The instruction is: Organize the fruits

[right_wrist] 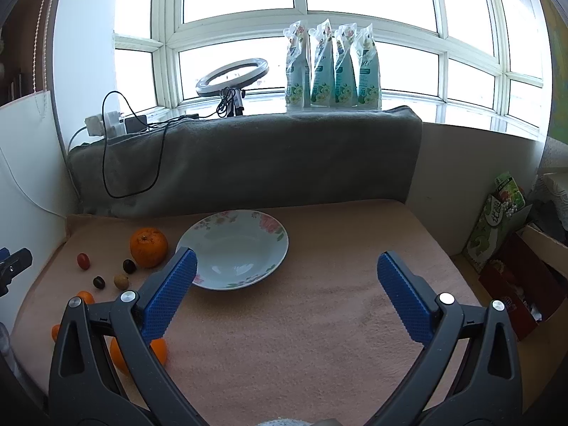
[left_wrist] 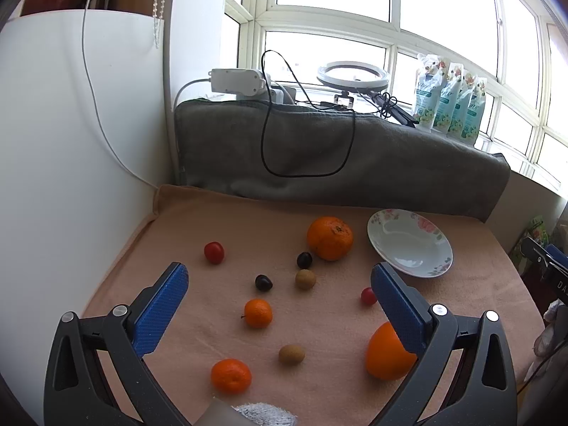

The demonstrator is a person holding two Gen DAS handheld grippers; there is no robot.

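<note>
— What step were they on when you looked?

— The very start, I'd say. The plate (right_wrist: pixel 232 248) sat bare at the back of the counter (right_wrist: pixel 319 319), on the peach towel, and every fruit lay loose to its left. Nothing had been gathered yet.

— And the two tools?

— The left hand-held gripper (left_wrist: pixel 280 305) hung over the scatter with its jaws as wide as they go, nothing between the pads. The right hand-held gripper (right_wrist: pixel 287 291) was just as wide and just as empty, pointing at bare towel with the plate just beyond its left finger.

— Where was the fruit exactly?

— A big orange (left_wrist: pixel 330 238) sat near the plate, a dark cherry (left_wrist: pixel 304 260) and a brown longan (left_wrist: pixel 305 279) just in front of it. Another cherry (left_wrist: pixel 263 282), a small mandarin (left_wrist: pixel 258 313), a second longan (left_wrist: pixel 291 354) and another mandarin (left_wrist: pixel 230 376) came closer in. One cherry tomato (left_wrist: pixel 214 252) lay off to the left, another (left_wrist: pixel 368 295) touched up against the left tool's right finger in the view, and a second large orange (left_wrist: pixel 387 355) was half hidden behind that same finger.

— So what next?

— My guess: drop the left tool onto one piece, probably the mandarin right between its fingers, close gently since the fruit rolls, then carry it across to the plate.
</note>
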